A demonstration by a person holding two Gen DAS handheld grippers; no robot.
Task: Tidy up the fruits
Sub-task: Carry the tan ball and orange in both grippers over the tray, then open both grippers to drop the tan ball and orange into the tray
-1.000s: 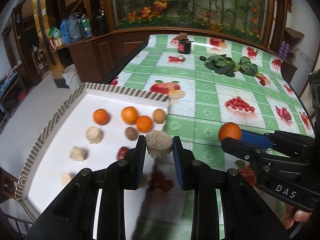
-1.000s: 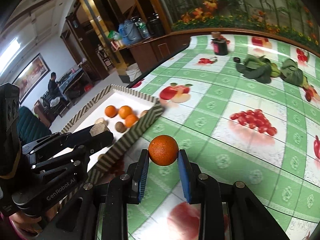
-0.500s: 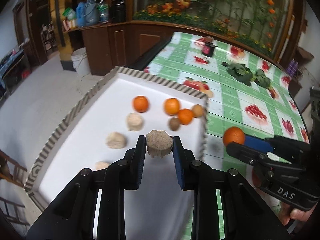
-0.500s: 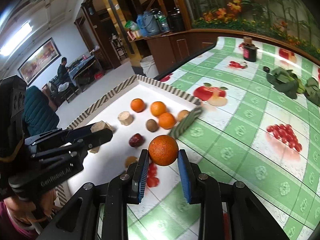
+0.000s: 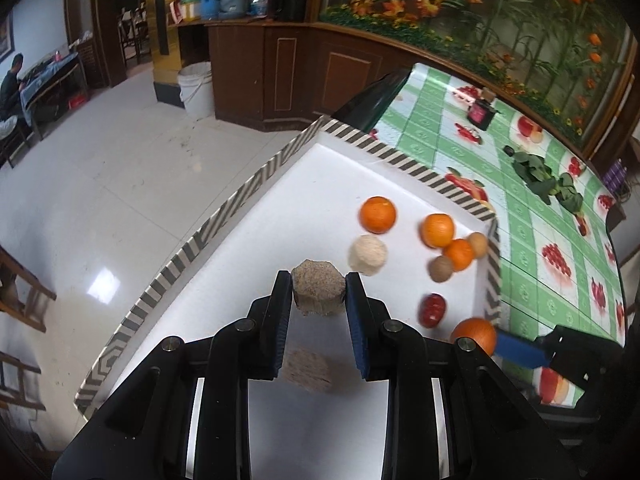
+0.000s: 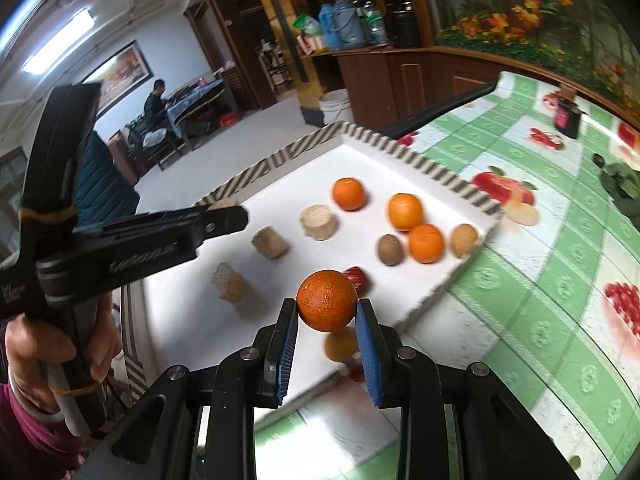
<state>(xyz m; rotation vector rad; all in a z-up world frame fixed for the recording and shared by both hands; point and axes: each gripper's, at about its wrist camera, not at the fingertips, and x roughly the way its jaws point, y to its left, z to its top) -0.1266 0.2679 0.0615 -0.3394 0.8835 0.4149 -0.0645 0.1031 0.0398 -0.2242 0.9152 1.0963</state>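
Note:
My left gripper (image 5: pixel 318 294) is shut on a tan hexagonal block (image 5: pixel 318 291), held above the white tray (image 5: pixel 332 184) with striped rim. My right gripper (image 6: pixel 327 312) is shut on a dark orange (image 6: pixel 327 305) over the tray's near right part; the same orange (image 5: pixel 474 334) shows low right in the left wrist view. On the tray lie three oranges (image 6: pixel 405 211), two brown kiwis (image 6: pixel 390 249), a red fruit (image 6: pixel 356 276) and several tan blocks (image 6: pixel 318 222). The left gripper (image 6: pixel 224 216) reaches in from the left in the right wrist view.
The tray sits at the left end of a table with a green checked fruit-print cloth (image 6: pixel 560 264). Leafy greens (image 5: pixel 548 184) and a dark jar (image 5: pixel 482 112) lie farther along it. White floor (image 5: pixel 100 184) drops away left of the tray. A person sits far off.
Both grippers have carried their loads leftward from over the cloth to over the tray. Both views rolled, so the tray now runs diagonally. Neither grip has changed.

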